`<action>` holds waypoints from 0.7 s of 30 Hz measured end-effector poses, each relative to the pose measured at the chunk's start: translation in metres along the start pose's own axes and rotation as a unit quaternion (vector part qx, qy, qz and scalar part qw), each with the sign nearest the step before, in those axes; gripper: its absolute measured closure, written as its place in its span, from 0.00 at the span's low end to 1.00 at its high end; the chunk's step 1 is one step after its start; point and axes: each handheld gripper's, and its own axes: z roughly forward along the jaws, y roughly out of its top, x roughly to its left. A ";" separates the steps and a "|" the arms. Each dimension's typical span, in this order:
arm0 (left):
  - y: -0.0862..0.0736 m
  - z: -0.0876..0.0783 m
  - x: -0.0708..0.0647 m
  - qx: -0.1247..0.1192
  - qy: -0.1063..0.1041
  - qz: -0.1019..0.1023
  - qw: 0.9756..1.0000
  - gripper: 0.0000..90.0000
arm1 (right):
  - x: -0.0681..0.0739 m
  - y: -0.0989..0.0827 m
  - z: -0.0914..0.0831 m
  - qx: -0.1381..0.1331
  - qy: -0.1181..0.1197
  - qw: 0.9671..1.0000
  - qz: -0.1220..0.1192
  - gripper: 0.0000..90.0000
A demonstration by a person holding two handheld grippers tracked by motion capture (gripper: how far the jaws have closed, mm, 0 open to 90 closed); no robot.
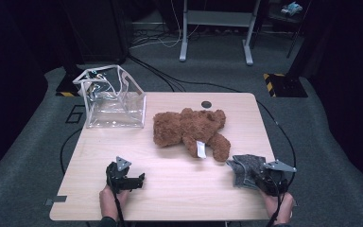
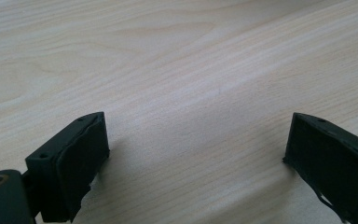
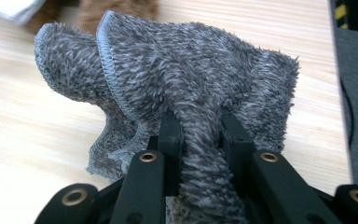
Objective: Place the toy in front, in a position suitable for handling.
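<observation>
You're pinching the grey fuzzy cloth [image 3: 177, 79] in your right gripper [image 3: 200, 126], jaws pressing on a bunched fold of it, rest of the cloth fanning out beyond the jaws above the bench [image 1: 179, 189]. In the high view that cloth [image 1: 244, 169] is sitting at the near right corner of the bench, just near of the brown teddy bear [image 1: 191, 128], with the right gripper [image 1: 264, 178] right behind it and your hand at the bench's near edge. Your left gripper [image 2: 196, 154] is hovering with jaws spread wide, nothing between them, bare wood underneath; in the high view the left gripper [image 1: 139, 179] is lying at the near left of the bench, well apart from the cloth. The teddy bear is lying mid-bench, white tag showing near its leg. A clear plastic bag [image 1: 113, 101] is standing open at the far left corner, well apart from both grippers.
</observation>
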 end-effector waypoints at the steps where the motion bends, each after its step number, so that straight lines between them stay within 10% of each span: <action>1: 0.000 0.000 0.000 0.000 0.000 0.000 1.000 0.06 | -0.003 0.000 0.002 0.000 -0.004 1.000 0.005 0.82; 21: 0.000 0.000 0.000 0.000 0.002 0.002 1.000 0.07 | -0.028 0.038 0.051 0.023 -0.041 0.998 0.047 0.78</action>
